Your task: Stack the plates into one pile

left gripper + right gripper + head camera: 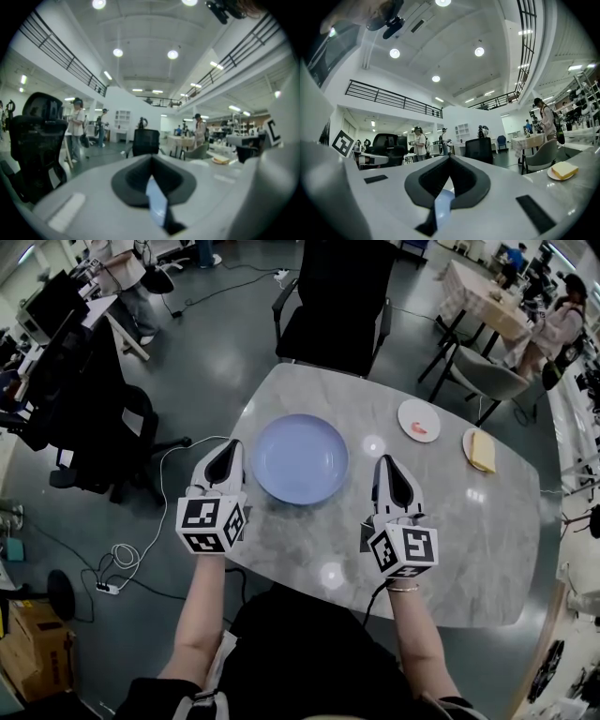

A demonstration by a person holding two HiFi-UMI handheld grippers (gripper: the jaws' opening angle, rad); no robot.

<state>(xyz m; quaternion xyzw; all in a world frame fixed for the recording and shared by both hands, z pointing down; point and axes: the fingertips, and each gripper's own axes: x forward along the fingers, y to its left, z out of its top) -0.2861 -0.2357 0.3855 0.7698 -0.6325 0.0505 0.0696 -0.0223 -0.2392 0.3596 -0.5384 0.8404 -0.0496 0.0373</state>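
Observation:
A large pale-blue plate (pixel 300 458) lies in the middle of the grey marble table (pixel 469 549). A small white plate (pixel 419 419) with a red item on it sits to its right. Further right, a plate (pixel 479 450) carries a yellow block and shows also in the right gripper view (pixel 562 172). My left gripper (pixel 228 448) hovers at the blue plate's left edge, and my right gripper (pixel 388 465) is just off its right edge. Both are shut with nothing in them. A sliver of blue plate (pixel 157 201) (pixel 443 204) shows below each gripper's closed jaws.
A black office chair (pixel 333 306) stands at the table's far side and a grey chair (pixel 483 376) at the far right. More black chairs (pixel 103 427) and cables (pixel 131 554) are on the floor to the left. People stand in the background.

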